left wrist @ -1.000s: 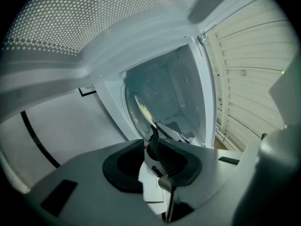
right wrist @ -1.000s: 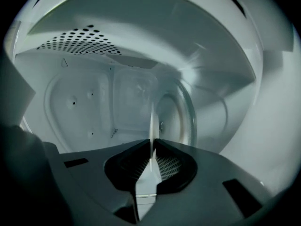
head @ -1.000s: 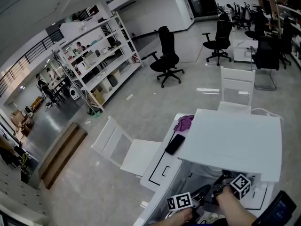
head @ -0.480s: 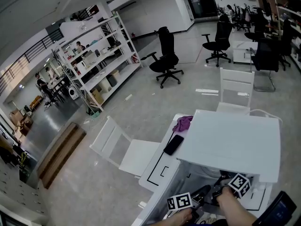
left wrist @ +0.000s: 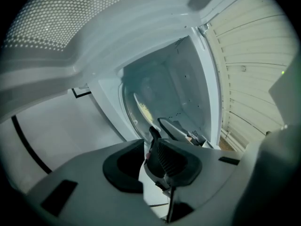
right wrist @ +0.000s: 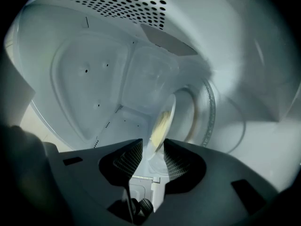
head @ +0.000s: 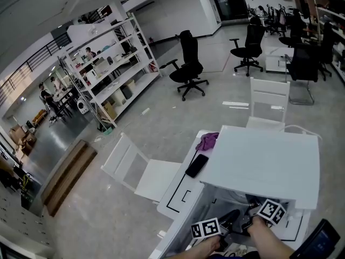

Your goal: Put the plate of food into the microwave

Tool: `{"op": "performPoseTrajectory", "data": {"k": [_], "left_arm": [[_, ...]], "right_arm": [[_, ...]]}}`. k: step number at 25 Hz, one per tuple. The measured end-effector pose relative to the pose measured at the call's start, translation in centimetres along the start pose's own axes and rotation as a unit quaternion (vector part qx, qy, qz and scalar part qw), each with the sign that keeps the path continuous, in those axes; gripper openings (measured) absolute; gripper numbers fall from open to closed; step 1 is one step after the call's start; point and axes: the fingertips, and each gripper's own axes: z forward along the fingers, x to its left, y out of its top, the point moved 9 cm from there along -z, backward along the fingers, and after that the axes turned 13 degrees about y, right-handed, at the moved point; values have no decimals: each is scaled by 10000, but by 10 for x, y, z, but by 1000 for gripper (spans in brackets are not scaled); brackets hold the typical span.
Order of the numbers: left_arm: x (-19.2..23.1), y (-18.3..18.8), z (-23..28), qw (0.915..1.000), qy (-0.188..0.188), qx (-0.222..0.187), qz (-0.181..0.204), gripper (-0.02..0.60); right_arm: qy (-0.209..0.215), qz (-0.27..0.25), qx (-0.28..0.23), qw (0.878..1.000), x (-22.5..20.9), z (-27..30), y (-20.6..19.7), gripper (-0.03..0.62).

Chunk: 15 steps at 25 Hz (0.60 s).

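Releasing step: the plate of food point(right wrist: 162, 121) rests inside the microwave point(head: 264, 166), its rim loose between the just-opened jaws of the right claw point(right wrist: 153, 161), with the left claw point(left wrist: 155, 142) seemingly clamped on it; next, free it and withdraw.

Head view high up, tilted steeply down onto top of microwave point(head: 264, 163), left gripper view close at cavity mouth facing in, right gripper view inside cavity, very near, both sharing plate point(left wrist: 141, 109)

Open-plan office, swivel chairs point(head: 188, 65), stocked shelving point(head: 110, 74)
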Motion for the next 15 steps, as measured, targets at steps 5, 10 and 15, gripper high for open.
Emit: {"op": "performPoseTrajectory", "data": {"k": [5, 10, 15], "left_arm": [[-1, 8, 15, 9997, 180, -50, 178, 71], [-1, 19, 27, 9992, 285, -75, 259, 71], [-1, 22, 36, 9991, 302, -58, 278, 71]], "right_arm": [[29, 23, 25, 10000, -1, -1, 0, 115], [39, 45, 62, 10000, 0, 1, 0, 115], [72, 53, 75, 9999, -3, 0, 1, 115]]}}
